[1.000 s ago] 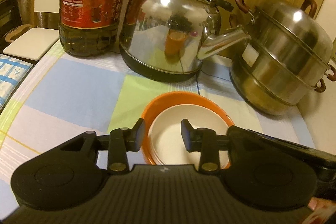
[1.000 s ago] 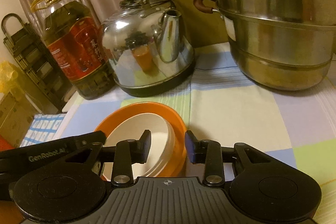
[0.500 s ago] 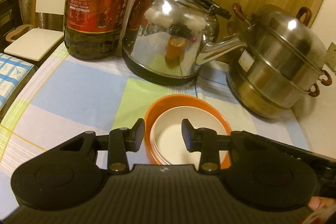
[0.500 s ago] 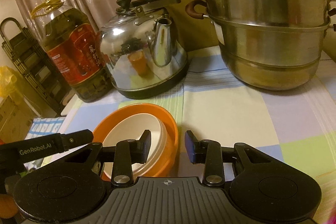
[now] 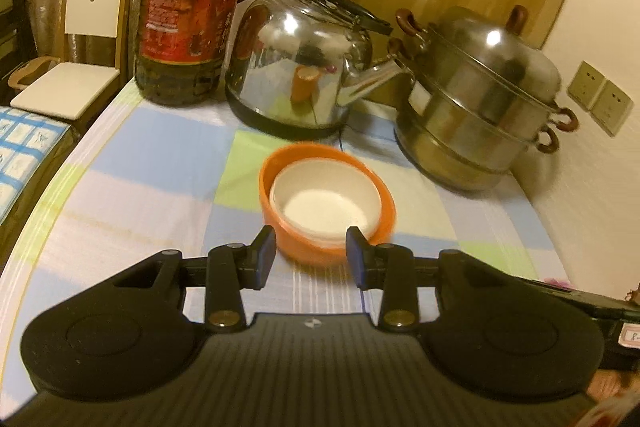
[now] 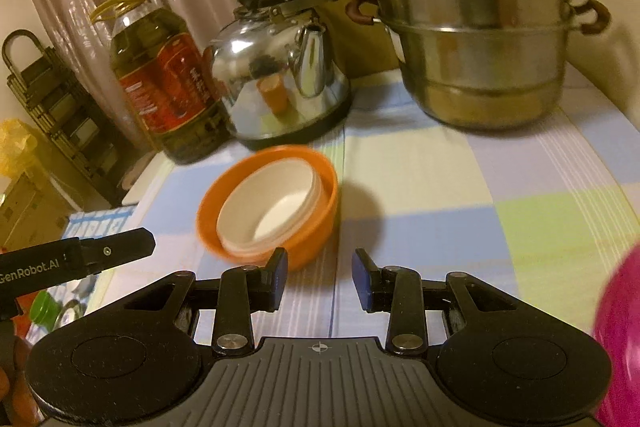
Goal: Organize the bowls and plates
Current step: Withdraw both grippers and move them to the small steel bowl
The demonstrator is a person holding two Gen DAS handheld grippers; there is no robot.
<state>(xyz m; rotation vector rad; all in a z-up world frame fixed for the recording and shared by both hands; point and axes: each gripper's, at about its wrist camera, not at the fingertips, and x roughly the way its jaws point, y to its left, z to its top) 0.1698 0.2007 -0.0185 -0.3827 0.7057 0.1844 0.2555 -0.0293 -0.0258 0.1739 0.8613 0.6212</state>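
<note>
An orange bowl stands on the checked tablecloth with a white bowl nested inside it. It also shows in the right wrist view, the orange bowl holding the white bowl. My left gripper is open and empty, just short of the bowls' near side. My right gripper is open and empty, near and to the right of the bowls. A pink object shows at the right edge of the right wrist view.
Behind the bowls stand an oil bottle, a steel kettle and a stacked steel steamer pot. A wall with sockets is on the right. A white chair is past the table's left edge.
Both grippers have pulled back and up from the nested bowls, which now sit farther ahead on the cloth. The pink object has come into the right wrist view.
</note>
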